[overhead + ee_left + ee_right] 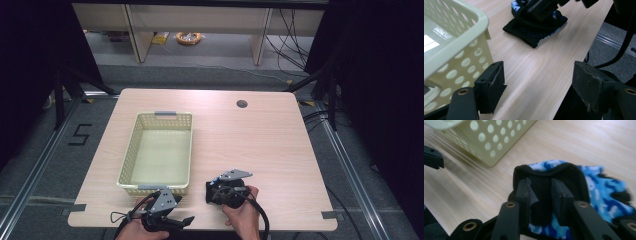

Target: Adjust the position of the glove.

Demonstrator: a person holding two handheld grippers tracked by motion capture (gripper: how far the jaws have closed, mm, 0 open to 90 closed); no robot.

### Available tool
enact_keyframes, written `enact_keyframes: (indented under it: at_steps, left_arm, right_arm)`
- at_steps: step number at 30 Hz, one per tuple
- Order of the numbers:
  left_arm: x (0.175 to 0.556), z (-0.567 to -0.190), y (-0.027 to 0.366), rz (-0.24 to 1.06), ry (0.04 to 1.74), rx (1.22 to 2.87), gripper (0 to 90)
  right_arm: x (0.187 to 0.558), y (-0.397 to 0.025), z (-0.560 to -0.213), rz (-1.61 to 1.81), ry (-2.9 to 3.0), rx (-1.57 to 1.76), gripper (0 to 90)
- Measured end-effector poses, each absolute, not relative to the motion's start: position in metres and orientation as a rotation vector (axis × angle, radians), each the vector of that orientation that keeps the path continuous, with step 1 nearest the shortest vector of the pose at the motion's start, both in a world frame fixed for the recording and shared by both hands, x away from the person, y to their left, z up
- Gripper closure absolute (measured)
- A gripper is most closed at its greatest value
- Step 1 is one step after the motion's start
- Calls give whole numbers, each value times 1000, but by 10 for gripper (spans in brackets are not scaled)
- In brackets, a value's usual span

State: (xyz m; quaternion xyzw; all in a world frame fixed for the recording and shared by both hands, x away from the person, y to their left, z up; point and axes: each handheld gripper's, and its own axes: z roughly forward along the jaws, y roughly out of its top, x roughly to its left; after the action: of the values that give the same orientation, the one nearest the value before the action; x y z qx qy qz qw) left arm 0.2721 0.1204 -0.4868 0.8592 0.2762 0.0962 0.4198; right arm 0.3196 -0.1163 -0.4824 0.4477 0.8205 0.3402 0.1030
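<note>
A blue camouflage glove [596, 192] with a black cuff lies on the wooden table [260, 145], near the front edge. My right gripper [541, 186] is shut on a fold of that black cuff. In the left gripper view the glove [536, 35] lies flat ahead, with the right gripper [544, 7] on top of it. My left gripper [540, 75] stands wide open with nothing between its fingers, low over the table beside the basket's near corner. From above, the left gripper [181, 211] is at the front edge and the right gripper [220, 192] is just to its right.
A cream perforated basket [130, 150] with nothing in it stands left of centre, its near wall [456, 42] close to my left gripper. A round cable hole [242, 104] sits at the table's far side. Bare tabletop lies to the right and behind.
</note>
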Motion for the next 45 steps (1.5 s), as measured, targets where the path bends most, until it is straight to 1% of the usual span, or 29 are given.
enact_keyframes:
  at_steps: [4, 5, 6, 7, 8, 9, 10, 12, 13, 14, 16, 17, 21, 22, 23, 25, 26, 27, 28, 30, 31, 36, 38, 39, 41, 42, 43, 44, 45]
  left_arm:
    - [271, -490, 117, 228, 726, 2134, 268]
    - [274, -490, 118, 241, 686, 2177, 269]
    - [274, -490, 118, 241, 686, 2177, 270]
    - [273, -491, 117, 233, 707, 2157, 269]
    - [273, -491, 117, 233, 707, 2157, 271]
    - [275, -491, 115, 225, 697, 2157, 277]
    - [276, -491, 115, 231, 700, 2167, 282]
    - [275, -492, 112, 224, 705, 2141, 294]
    - [275, -492, 107, 212, 702, 2140, 303]
    - [276, -491, 106, 229, 682, 2161, 310]
    - [276, -491, 103, 227, 687, 2157, 333]
    - [277, -491, 97, 233, 668, 2154, 348]
    - [280, -491, 79, 214, 638, 2147, 394]
    - [280, -491, 79, 214, 638, 2147, 404]
    - [283, -491, 71, 222, 631, 2164, 410]
    - [286, -492, 61, 225, 622, 2160, 422]
    - [288, -491, 59, 247, 594, 2183, 427]
    - [289, -491, 56, 236, 590, 2185, 435]
    - [290, -492, 52, 249, 603, 2166, 452]
    - [292, -493, 50, 247, 609, 2178, 463]
    - [294, -495, 45, 249, 600, 2189, 474]
    - [299, -499, 39, 247, 628, 2208, 473]
    - [302, -501, 37, 263, 622, 2234, 488]
    - [302, -502, 37, 278, 650, 2230, 505]
    - [302, -502, 35, 274, 645, 2215, 548]
    - [303, -502, 35, 287, 644, 2220, 548]
    - [304, -502, 34, 315, 631, 2227, 605]
    - [305, -503, 34, 309, 645, 2217, 638]
    - [306, -503, 35, 321, 632, 2230, 672]
  right_arm:
    - [319, -114, -486, 1001, 2433, 1340, 662]
    - [320, -117, -486, 1045, 2428, 1322, 612]
    - [320, -117, -486, 1045, 2428, 1322, 612]
    - [319, -121, -481, 1095, 2434, 1349, 570]
    - [319, -121, -481, 1095, 2434, 1349, 570]
    - [317, -127, -474, 1122, 2425, 1355, 574]
    - [317, -132, -470, 1194, 2413, 1304, 574]
    - [318, -138, -465, 1224, 2402, 1294, 574]
    - [321, -155, -456, 1198, 2370, 1256, 592]
    - [322, -163, -453, 1177, 2346, 1261, 605]
    - [325, -171, -453, 1171, 2343, 1235, 622]
    - [330, -188, -455, 1137, 2340, 1226, 639]
    - [334, -210, -467, 1088, 2357, 1302, 639]
    - [334, -210, -467, 1088, 2357, 1302, 639]
    - [335, -213, -472, 1061, 2388, 1350, 641]
    - [336, -213, -475, 1046, 2399, 1335, 642]
    - [337, -211, -478, 1048, 2425, 1322, 645]
    - [337, -208, -482, 1089, 2411, 1343, 646]
    - [338, -209, -481, 1038, 2457, 1320, 647]
    - [338, -208, -482, 1036, 2470, 1318, 648]
    - [337, -205, -486, 1049, 2470, 1369, 645]
    - [339, -206, -492, 1066, 2494, 1354, 644]
    - [339, -203, -498, 1054, 2509, 1366, 669]
    - [339, -203, -497, 998, 2528, 1400, 682]
    - [339, -204, -495, 948, 2545, 1378, 767]
    - [339, -204, -495, 948, 2545, 1378, 767]
    - [337, -203, -497, 983, 2507, 1356, 840]
    - [337, -203, -497, 981, 2508, 1347, 874]
    - [336, -203, -494, 958, 2526, 1333, 885]
